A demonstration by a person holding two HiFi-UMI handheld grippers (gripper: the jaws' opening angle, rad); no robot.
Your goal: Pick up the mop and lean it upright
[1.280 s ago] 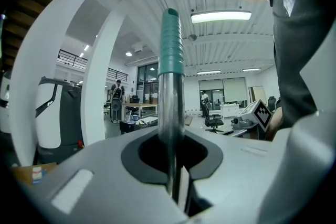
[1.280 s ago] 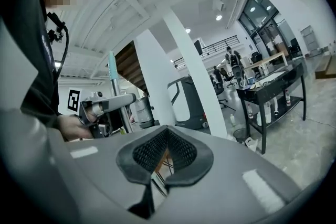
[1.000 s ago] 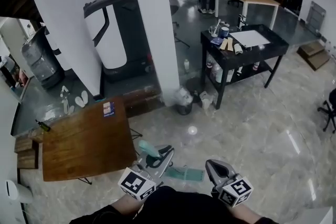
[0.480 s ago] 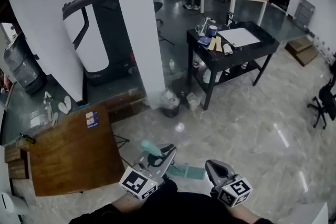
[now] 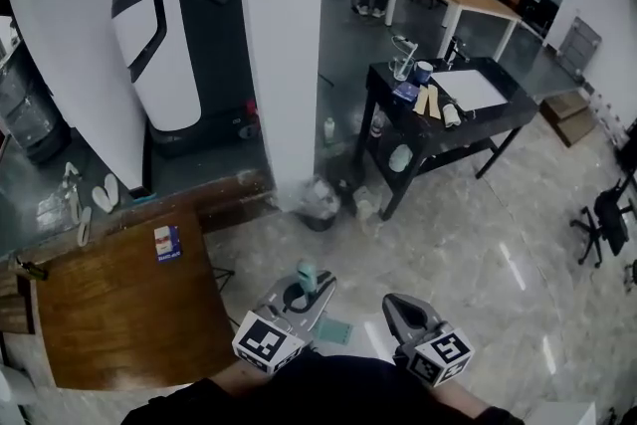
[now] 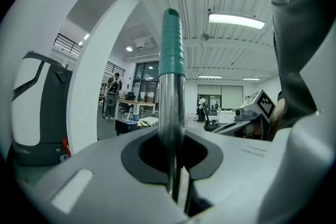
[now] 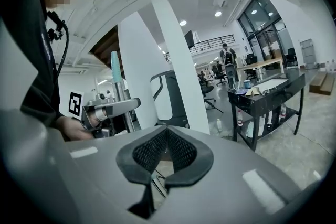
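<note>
Mop handle [image 6: 171, 34], teal-capped, clamped by left hand-held gripper [image 5: 314, 292].

Steel-poled mop [image 6: 171, 97] with teal grip stands upright, clamped between jaws.

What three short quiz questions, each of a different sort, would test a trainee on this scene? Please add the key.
1. True or false: the right gripper is closed on the mop handle.
2. Which colour is the grip at the handle's upper end? A red, B teal, C yellow.
3. Fill in: in the head view, the black table stands to the ___ of the white pillar.
Key: 1 false: the left gripper holds it, and the right one is shut on nothing. 2 B. 3 right.
</note>
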